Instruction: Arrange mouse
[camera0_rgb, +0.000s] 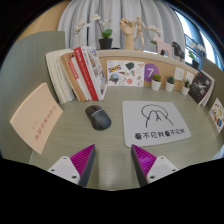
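A dark grey mouse (97, 117) lies on the grey-green desk, just left of a white mouse pad (156, 118) printed with black characters and a small drawing. My gripper (111, 163) is open and empty, its two magenta pads (83, 158) spread apart above the desk's near part. The mouse is ahead of the left finger and a little beyond it. The mouse pad lies ahead of the right finger.
A row of leaning books (77, 72) stands behind the mouse. A tan paper sheet (38, 117) lies at the left. Cards and small boxes (150, 74) line the desk's back, with plants (106, 38) and wooden figures on the shelf beyond. A book (200, 88) lies at the right.
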